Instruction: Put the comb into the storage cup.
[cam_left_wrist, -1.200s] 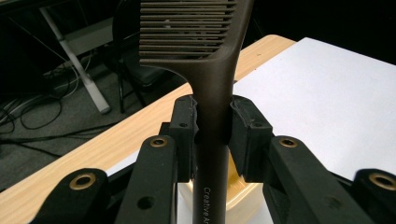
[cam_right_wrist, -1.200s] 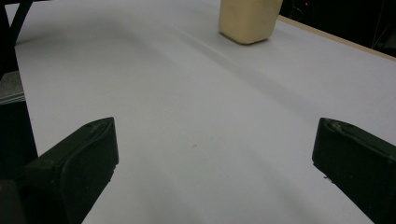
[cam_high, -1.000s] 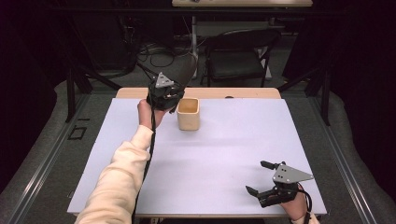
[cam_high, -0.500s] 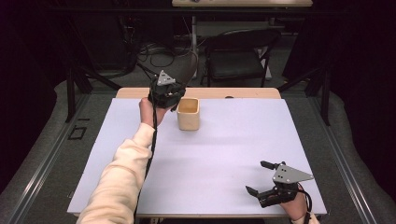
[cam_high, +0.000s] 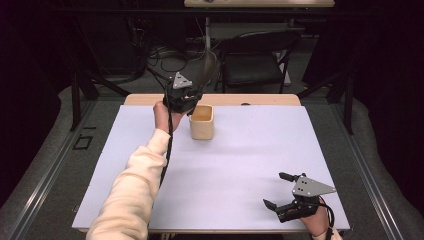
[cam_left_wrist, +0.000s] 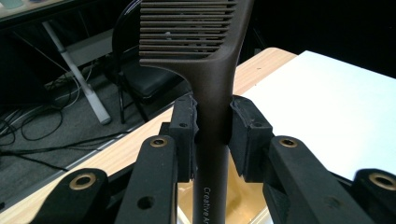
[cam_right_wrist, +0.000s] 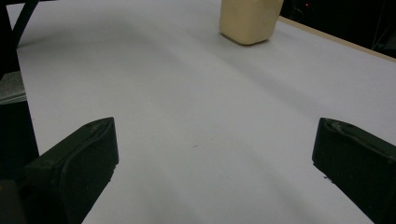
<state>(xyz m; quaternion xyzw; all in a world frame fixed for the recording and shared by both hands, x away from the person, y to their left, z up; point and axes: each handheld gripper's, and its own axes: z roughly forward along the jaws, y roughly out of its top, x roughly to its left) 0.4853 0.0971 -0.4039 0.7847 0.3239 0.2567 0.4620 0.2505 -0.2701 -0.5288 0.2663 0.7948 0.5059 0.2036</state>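
Comb (cam_left_wrist: 212, 70) first: my left gripper (cam_left_wrist: 212, 135) has its pads clamped on the dark brown handle, just below the teeth, and holds it upright above the small tan cup (cam_high: 202, 121) near the far edge of the tabletop (cam_high: 250, 150). The teeth point up and the handle's lower end hangs down into the cup's mouth, as far as I can tell. I judge the comb light, stiff and rather slick, so a grip on the flat of the handle suits it; the thin teeth would likely bend or snap under my pads. My right gripper (cam_high: 286, 195) rests near the near right corner, its jaws wide apart with nothing between them.
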